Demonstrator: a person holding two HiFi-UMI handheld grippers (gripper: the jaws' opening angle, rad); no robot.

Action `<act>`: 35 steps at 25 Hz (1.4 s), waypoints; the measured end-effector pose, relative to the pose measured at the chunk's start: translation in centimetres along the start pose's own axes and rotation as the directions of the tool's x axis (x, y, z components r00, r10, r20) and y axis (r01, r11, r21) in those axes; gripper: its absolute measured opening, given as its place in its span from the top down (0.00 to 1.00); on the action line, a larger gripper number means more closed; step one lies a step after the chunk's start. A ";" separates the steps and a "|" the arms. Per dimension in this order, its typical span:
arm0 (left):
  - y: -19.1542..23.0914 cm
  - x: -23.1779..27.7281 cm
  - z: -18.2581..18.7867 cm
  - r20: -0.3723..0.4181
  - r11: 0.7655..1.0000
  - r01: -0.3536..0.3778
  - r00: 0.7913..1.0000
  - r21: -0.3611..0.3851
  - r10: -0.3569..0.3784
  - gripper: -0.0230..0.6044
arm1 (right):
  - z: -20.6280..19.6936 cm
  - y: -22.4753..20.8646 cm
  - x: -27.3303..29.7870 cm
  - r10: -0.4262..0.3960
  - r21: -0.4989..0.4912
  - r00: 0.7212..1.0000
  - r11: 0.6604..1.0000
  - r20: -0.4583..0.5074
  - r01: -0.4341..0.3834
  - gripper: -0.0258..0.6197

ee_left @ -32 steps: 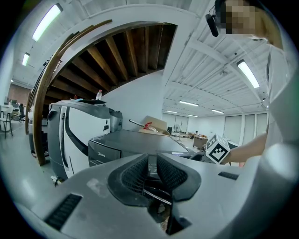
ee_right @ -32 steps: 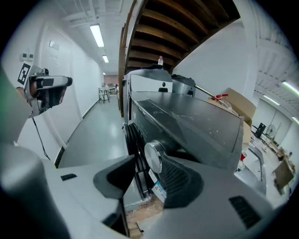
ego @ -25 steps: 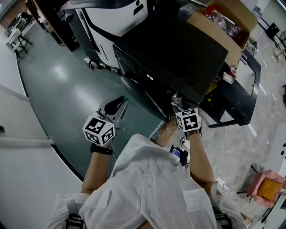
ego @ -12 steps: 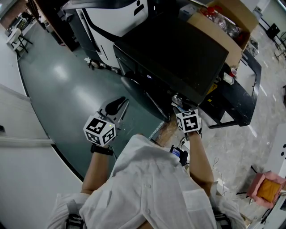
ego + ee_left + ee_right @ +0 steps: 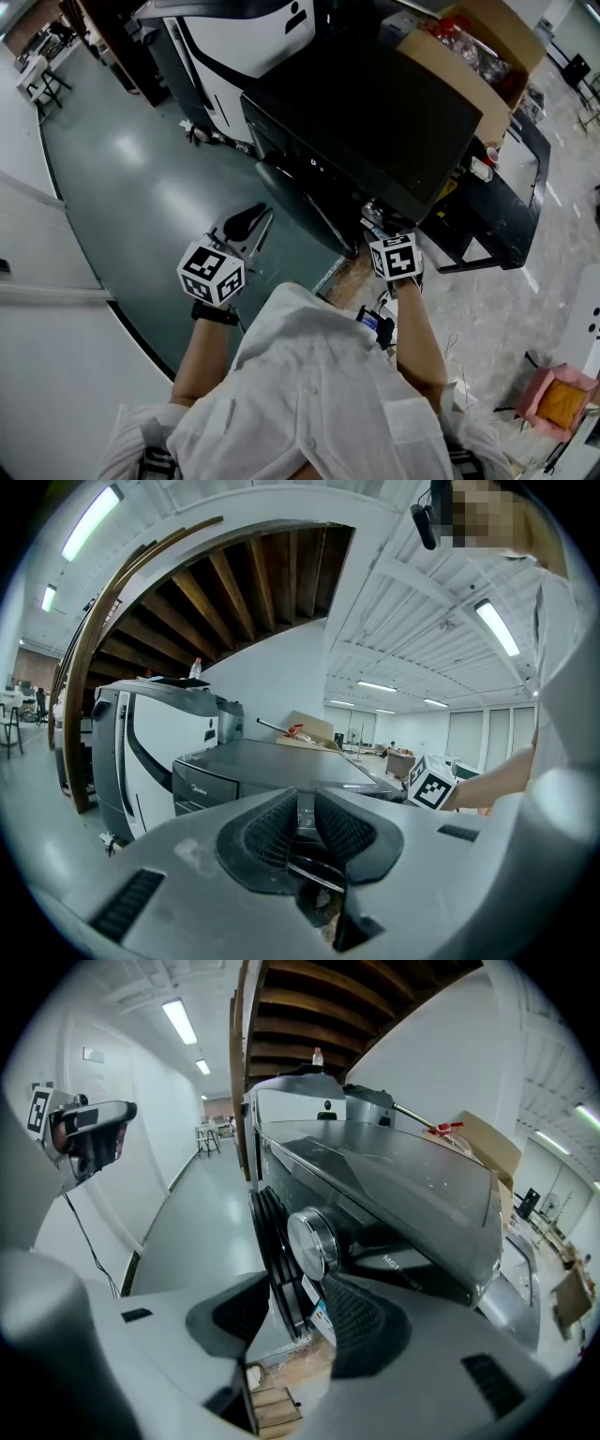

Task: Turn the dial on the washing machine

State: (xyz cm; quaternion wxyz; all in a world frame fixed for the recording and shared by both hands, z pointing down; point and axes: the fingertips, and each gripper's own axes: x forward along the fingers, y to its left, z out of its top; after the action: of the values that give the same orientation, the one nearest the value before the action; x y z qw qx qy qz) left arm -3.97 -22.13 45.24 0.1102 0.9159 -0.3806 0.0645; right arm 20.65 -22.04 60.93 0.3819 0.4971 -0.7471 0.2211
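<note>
The dark washing machine (image 5: 366, 103) stands ahead of me, its round door (image 5: 291, 192) facing the green floor. In the right gripper view its silver dial (image 5: 314, 1241) sticks out of the front panel, just beyond and above the jaws. My right gripper (image 5: 295, 1299) is open with nothing between its pads, and it sits at the machine's front right corner (image 5: 375, 221). My left gripper (image 5: 249, 219) hangs over the floor, left of the door and apart from the machine. Its jaws (image 5: 306, 810) stand a narrow gap apart and hold nothing.
A white machine (image 5: 244, 37) stands behind the washer to the left. An open cardboard box (image 5: 469, 47) lies at its far right, and a low black cart (image 5: 506, 197) beyond that. Wooden slats (image 5: 267, 1405) lie under the washer. A white wall (image 5: 37, 281) bounds the left.
Almost nothing: both grippers hold their places, and the right one has edged slightly toward the washer's front.
</note>
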 end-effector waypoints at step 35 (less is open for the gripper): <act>0.1 1.2 0.6 -0.012 1.000 0.012 1.000 0.019 -0.011 0.87 | -1.1 1.5 2.7 0.106 0.075 0.993 0.992 -0.046 -0.102 0.62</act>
State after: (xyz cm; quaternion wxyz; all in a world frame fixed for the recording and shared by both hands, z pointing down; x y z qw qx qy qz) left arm -3.14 -23.16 44.97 0.1041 0.9187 -0.3740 0.0729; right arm 19.12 -22.20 63.82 0.3700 0.4654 -0.7538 0.2799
